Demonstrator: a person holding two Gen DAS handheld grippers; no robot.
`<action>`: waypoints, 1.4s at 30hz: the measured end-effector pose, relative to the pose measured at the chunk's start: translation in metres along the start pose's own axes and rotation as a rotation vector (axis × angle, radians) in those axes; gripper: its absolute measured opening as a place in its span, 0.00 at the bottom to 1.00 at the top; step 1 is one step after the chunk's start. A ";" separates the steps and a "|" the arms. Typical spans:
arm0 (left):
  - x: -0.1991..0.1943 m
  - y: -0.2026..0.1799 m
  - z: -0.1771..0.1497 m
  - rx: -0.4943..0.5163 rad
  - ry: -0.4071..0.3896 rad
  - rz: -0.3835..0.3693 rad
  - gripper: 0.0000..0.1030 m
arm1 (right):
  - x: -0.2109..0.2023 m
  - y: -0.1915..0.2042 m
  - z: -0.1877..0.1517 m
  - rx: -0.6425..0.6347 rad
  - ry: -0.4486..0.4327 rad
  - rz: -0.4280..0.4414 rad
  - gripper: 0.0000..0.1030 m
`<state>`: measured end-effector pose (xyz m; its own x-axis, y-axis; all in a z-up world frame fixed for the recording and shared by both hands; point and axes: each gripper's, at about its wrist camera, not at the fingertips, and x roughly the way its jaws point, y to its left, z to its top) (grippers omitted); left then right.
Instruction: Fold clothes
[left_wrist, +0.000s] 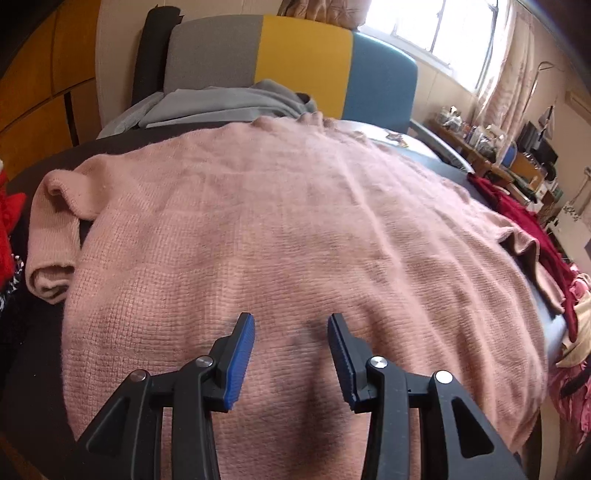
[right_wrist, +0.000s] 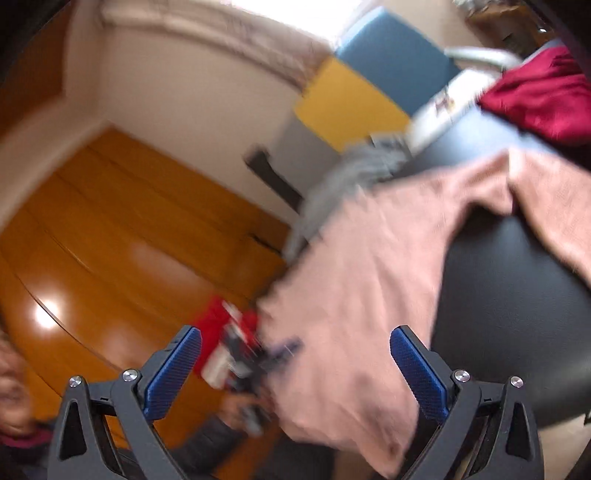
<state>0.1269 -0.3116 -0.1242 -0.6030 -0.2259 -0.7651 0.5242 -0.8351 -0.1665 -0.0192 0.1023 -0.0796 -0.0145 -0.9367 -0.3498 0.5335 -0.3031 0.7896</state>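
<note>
While my left gripper (left_wrist: 291, 325) hangs low over the hem end of the pink sweater (left_wrist: 288, 221), I see the garment spread flat across the dark table (left_wrist: 40, 369), body smoothed out and nothing folded over yet. Its jaws stand moderately apart with nothing between them, the blue pads (left_wrist: 242, 354) just above the knit. One sleeve (left_wrist: 51, 236) lies bunched and curled at the left edge, the other sleeve (left_wrist: 532, 254) trails off the right side toward a dark red garment (left_wrist: 517, 210). Beyond the collar end a grey garment (left_wrist: 229, 103) sits crumpled against the grey, yellow and blue chair back (left_wrist: 295, 62).

Over to the right wrist view, and it's blurred. My right gripper (right_wrist: 295, 365) is spread wide and empty, pointing across a corner of the pink sweater (right_wrist: 369, 280), which drapes over the rounded table edge (right_wrist: 517, 302). Whether either pad touches cloth I cannot tell. A red item (right_wrist: 221, 328) shows past the sweater, too smeared to name.

My read: the laying-out is done, the folding itself hasn't started. Sleeves need bringing in, then the body doubling over, and other clothes are waiting.
</note>
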 end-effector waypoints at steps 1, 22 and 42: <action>-0.003 -0.003 0.000 0.005 -0.009 -0.011 0.40 | 0.024 0.004 -0.008 -0.035 0.056 -0.049 1.00; -0.031 0.023 -0.036 0.010 0.044 -0.068 0.39 | 0.162 -0.014 -0.083 -0.551 0.371 -0.687 1.00; 0.020 -0.001 -0.006 -0.001 -0.035 -0.213 0.42 | 0.039 -0.048 -0.014 -0.247 -0.063 -0.834 0.89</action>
<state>0.1177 -0.3120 -0.1434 -0.7209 -0.0617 -0.6903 0.3830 -0.8656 -0.3226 -0.0333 0.0829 -0.1383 -0.5250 -0.4358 -0.7311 0.4962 -0.8546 0.1530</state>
